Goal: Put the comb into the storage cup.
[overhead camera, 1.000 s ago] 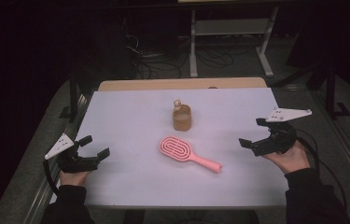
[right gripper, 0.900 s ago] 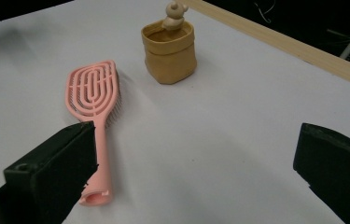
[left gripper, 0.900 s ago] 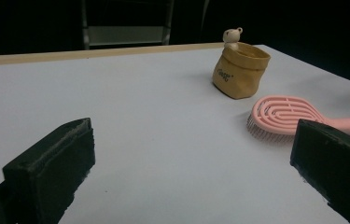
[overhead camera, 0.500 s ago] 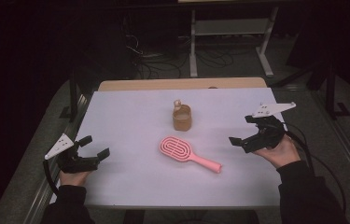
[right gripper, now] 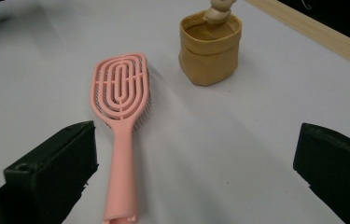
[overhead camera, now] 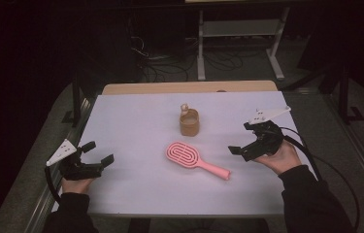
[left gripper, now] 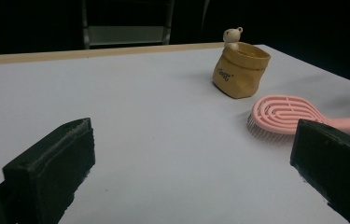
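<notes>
Pink hairbrush (overhead camera: 196, 158) lying flat on the white table (overhead camera: 136, 121), just in front of the small tan pouch (overhead camera: 189, 122), handle slanting toward the right gripper (overhead camera: 247, 138). From the high view, plain placing of both hands either side of the hairbrush. From the left gripper view, bristles under the brush head (left gripper: 282, 114) and small print on the pouch (left gripper: 240, 70) (too small to read), plus a little bear figure (left gripper: 232, 35) at its rim. From the right gripper view, looped ribs of the brush back (right gripper: 121, 88) and the handle end (right gripper: 120, 212) between the jaws, untouched. Right gripper wide open, holding nothing, raised near the handle tip. Left gripper (overhead camera: 98, 153) wide open too, empty, well apart from the hairbrush. Compared with half a second ago, right gripper slightly nearer the hairbrush; left gripper, hairbrush and pouch unmoved.
</notes>
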Demonstrator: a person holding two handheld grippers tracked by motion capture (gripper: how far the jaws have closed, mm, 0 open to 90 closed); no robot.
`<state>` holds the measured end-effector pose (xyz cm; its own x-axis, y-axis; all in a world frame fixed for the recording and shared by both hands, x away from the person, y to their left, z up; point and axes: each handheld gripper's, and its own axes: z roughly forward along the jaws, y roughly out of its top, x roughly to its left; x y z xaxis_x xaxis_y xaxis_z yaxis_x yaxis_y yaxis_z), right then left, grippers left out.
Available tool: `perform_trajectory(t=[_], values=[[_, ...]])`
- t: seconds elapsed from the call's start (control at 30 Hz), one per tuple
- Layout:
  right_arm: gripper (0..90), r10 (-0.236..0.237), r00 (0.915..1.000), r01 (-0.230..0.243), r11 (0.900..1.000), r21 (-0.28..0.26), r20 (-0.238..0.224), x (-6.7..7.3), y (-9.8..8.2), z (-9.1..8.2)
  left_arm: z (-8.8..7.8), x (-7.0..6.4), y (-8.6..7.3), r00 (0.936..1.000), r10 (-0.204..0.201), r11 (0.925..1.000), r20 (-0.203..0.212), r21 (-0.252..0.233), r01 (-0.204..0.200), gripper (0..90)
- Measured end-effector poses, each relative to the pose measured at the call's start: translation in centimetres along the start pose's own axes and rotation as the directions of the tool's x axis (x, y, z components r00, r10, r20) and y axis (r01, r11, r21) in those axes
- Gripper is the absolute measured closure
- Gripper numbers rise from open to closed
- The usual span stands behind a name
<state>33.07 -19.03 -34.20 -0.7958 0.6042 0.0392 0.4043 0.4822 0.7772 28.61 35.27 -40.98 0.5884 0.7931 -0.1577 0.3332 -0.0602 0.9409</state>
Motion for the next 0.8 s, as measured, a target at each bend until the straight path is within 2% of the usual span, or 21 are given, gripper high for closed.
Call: perform_trajectory(t=[0.8], values=[[0.0,-0.02,0.9954,0.031,0.993,0.117,-0.094,1.7,-0.4,5.0,0.0,0.0,0.0,1.0,0.001,1.0,0.005,0.002,-0.001,0.0]])
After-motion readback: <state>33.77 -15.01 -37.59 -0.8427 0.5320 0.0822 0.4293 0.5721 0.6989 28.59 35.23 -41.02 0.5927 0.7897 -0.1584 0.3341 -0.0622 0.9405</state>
